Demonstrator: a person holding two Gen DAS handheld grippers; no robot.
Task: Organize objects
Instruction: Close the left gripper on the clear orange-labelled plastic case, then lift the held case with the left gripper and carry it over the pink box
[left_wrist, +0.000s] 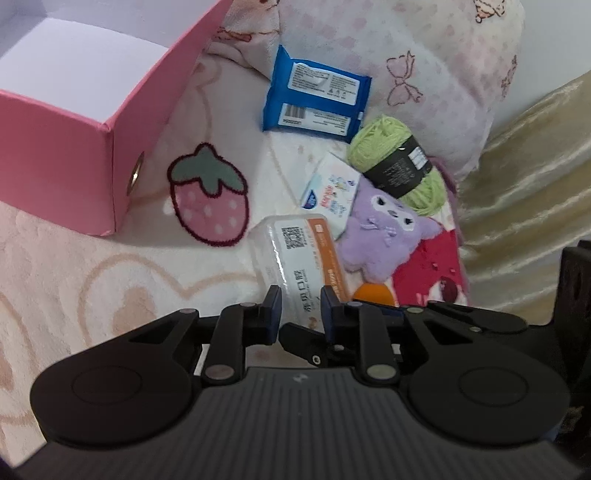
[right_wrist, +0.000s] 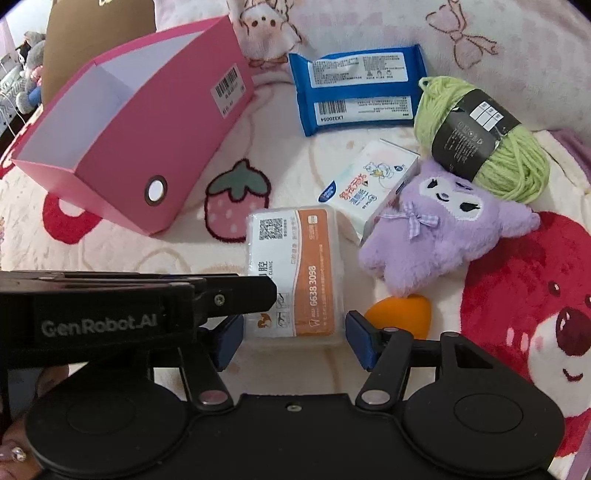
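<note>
Spread under everything is a soft pink fleece blanket (right_wrist: 295, 173) printed with strawberries and bears, giving the objects a yielding, uneven bed. Lying on it near both cameras is the clear plastic box (right_wrist: 295, 273) with the orange-and-white label, and to its far left the open pink box (right_wrist: 147, 147) is waiting empty. The left gripper (left_wrist: 300, 301) is pinching the plastic box across its near edge, jaws drawn in narrow. The right gripper (right_wrist: 293, 341) is standing half open, its blue pads (right_wrist: 360, 339) flanking the same box's near end, seemingly not yet pressing. Judging by its look, the plastic box is light, rigid and smooth-walled, so it may be prone to slipping; a hold across the short sides looks safest. Farther right are lying a purple plush (right_wrist: 436, 232), green yarn (right_wrist: 491, 147), a tissue pack (right_wrist: 369, 188), a blue wipes pack (right_wrist: 354, 88) and an orange sponge (right_wrist: 399, 314).
</note>
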